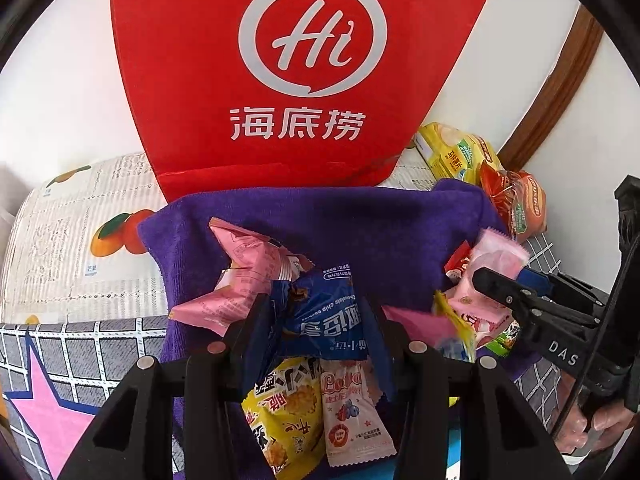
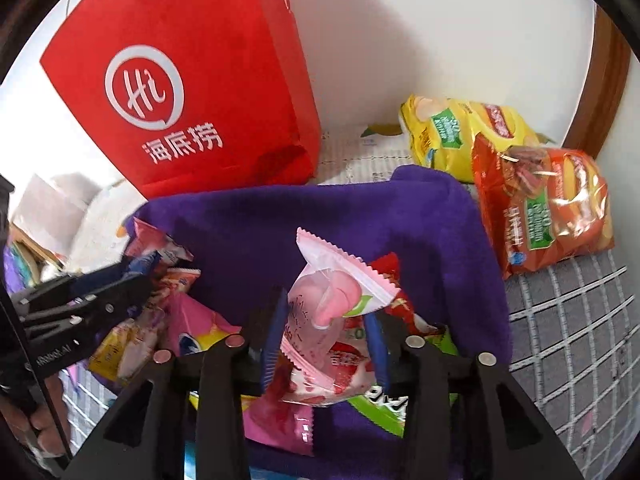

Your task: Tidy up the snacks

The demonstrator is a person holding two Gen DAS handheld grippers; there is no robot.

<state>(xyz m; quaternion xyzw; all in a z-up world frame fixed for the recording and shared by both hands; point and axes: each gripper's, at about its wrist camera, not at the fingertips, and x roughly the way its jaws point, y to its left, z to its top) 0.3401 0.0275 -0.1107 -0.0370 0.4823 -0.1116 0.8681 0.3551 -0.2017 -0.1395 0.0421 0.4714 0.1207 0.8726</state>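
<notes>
Snacks (image 2: 332,344) crowd purple towel (image 2: 360,216); red bag (image 2: 192,80) behind.

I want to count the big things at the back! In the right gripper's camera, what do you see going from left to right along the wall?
Red paper bag → yellow chip bag → orange-red chip bag, which overlaps the yellow one's right end.
</notes>
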